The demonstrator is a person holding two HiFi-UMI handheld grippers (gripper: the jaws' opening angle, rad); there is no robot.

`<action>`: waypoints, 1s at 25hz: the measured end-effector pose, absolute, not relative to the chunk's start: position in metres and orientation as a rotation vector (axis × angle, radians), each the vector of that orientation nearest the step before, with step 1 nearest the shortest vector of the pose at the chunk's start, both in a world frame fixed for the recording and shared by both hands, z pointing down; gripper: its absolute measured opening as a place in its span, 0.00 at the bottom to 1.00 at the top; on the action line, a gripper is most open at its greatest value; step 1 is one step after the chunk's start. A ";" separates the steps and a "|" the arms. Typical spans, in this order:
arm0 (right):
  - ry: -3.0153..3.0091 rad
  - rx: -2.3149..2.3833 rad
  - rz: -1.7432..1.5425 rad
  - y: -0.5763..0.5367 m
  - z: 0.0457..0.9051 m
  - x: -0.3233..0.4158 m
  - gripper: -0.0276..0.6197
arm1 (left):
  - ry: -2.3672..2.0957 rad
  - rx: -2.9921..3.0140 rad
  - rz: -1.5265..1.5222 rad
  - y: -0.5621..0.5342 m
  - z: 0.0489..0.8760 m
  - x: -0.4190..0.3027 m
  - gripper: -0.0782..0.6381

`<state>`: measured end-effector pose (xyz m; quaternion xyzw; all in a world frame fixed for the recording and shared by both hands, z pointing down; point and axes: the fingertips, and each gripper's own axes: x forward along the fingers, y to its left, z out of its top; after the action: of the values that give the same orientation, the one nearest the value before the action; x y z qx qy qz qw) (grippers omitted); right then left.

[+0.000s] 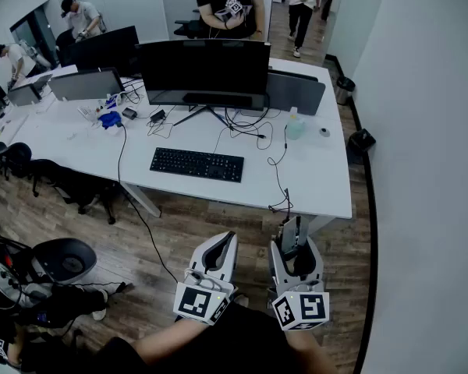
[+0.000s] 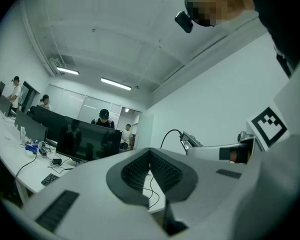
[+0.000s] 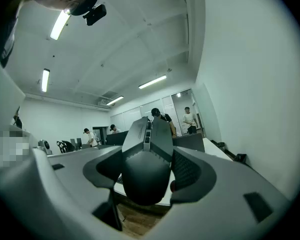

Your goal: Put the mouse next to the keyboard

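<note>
A black keyboard [image 1: 196, 164] lies on the white desk [image 1: 320, 185] in front of a wide dark monitor [image 1: 203, 68]. Both grippers hang low over the wooden floor, short of the desk's near edge. My right gripper [image 1: 295, 236] is shut on a dark computer mouse [image 3: 145, 169], which fills the gap between its jaws and points toward the desk. The mouse [image 1: 300, 262] shows as a dark lump inside the white jaws in the head view. My left gripper [image 1: 228, 238] is shut with its jaw tips touching and nothing between them [image 2: 150, 151].
Loose cables [image 1: 277, 162] trail over the desk right of the keyboard, near a pale bottle [image 1: 295, 125]. An office chair [image 1: 62, 259] stands at the left on the floor. A white wall runs along the right. Several people work at the far desks.
</note>
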<state>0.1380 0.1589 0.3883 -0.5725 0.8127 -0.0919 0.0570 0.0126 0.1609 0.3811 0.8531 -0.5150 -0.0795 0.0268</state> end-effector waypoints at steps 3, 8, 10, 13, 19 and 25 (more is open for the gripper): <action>2.474 -1.743 -0.249 0.161 0.389 0.140 0.51 | -1.595 2.627 -0.238 0.163 0.386 0.016 0.13; 2.484 -1.739 -0.278 0.158 0.393 0.143 0.51 | -1.593 2.625 -0.240 0.160 0.385 0.021 0.13; 2.494 -1.738 -0.272 0.153 0.395 0.143 0.51 | -1.590 2.624 -0.239 0.156 0.387 0.022 0.13; 2.499 -1.741 -0.277 0.142 0.399 0.141 0.51 | -1.586 2.621 -0.237 0.145 0.390 0.021 0.13; 2.514 -1.764 -0.337 0.113 0.414 0.134 0.51 | -1.577 2.608 -0.232 0.112 0.398 0.017 0.13; 2.531 -1.799 -0.367 0.067 0.420 0.128 0.51 | -1.559 2.583 -0.223 0.063 0.406 0.013 0.13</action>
<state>0.1279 0.0670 0.4201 -0.5754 0.8094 -0.1173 0.0074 0.0126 0.0632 0.4061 0.8523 -0.5145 -0.0735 0.0584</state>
